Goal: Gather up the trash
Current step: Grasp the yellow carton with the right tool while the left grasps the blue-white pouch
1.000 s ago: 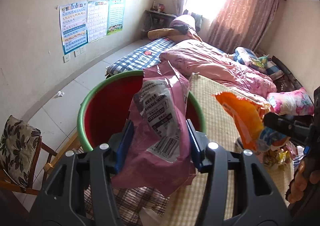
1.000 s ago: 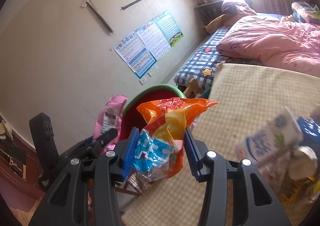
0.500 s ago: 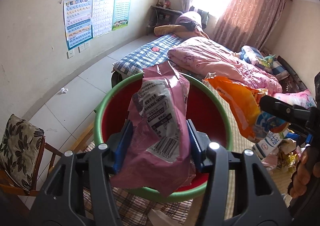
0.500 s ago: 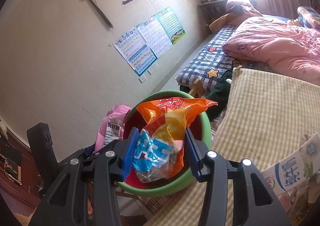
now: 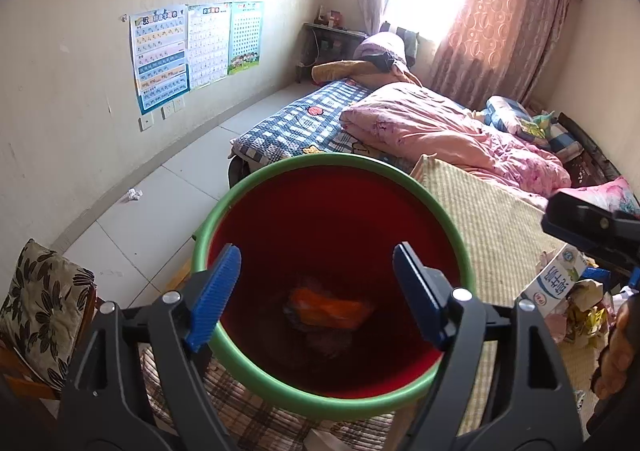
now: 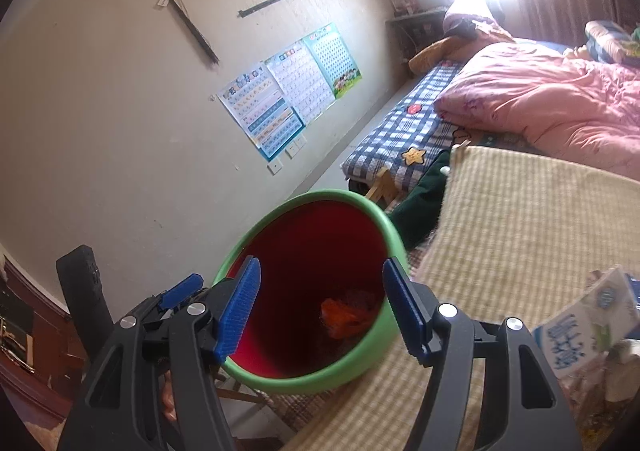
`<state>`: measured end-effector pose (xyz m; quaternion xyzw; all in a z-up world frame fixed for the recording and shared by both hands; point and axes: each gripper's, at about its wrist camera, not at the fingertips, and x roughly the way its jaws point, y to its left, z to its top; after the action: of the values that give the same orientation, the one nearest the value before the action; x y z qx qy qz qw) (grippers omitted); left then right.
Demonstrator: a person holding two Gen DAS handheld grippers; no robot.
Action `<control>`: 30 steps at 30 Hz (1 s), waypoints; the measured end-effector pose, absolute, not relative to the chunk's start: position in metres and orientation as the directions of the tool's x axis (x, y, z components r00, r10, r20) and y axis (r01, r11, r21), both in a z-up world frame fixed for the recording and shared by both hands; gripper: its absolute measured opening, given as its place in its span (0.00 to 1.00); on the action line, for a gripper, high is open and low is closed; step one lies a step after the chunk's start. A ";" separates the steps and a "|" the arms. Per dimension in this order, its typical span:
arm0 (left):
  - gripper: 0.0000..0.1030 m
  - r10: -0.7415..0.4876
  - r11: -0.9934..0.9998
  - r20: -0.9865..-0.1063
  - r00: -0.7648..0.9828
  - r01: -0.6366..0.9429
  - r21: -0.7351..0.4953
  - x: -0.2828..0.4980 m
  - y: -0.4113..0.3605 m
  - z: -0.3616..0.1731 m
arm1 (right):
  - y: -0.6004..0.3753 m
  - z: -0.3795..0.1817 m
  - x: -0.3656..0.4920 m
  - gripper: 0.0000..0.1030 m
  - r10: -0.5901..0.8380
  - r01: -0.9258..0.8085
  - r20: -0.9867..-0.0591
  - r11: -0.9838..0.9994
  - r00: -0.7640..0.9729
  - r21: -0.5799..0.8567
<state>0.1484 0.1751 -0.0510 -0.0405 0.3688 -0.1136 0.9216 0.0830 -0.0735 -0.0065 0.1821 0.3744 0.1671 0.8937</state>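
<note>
A red bucket with a green rim [image 5: 256, 371] [image 6: 394, 239] stands at the edge of a straw mat. An orange snack bag [image 5: 330, 307] [image 6: 342, 317] lies at its bottom; a darker wrapper beside it is hard to make out. My left gripper [image 5: 316, 291] hangs over the bucket's mouth, its jaws opening with nothing between them. My right gripper [image 6: 322, 309] is also above the bucket, jaws opening and empty. Its black tip [image 5: 588, 221] shows at the right of the left wrist view.
A milk carton [image 5: 554, 283] [image 6: 582, 331] and several crumpled wrappers [image 5: 584, 311] lie on the straw mat [image 6: 528, 219] to the right. A bed with a pink quilt [image 5: 440, 131] is beyond. A cushioned chair [image 5: 36, 303] stands left. A paper scrap [image 5: 134, 194] lies on the floor.
Both grippers opened. The pink wrapper left the left jaws and the orange snack bag left the right jaws; the orange bag now lies inside the bucket. The right gripper shifted over the bucket.
</note>
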 end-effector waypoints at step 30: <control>0.81 -0.447 0.881 -0.693 0.566 0.414 -0.230 0.001 0.008 -0.065 | -0.242 -0.045 -0.107 0.65 0.200 0.024 -0.718 0.957 0.667 0.290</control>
<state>0.0014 0.0078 -0.0653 -0.0209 0.3972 -0.2432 0.8847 -0.1070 -0.2424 -0.0445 0.1385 0.4053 0.0488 0.9023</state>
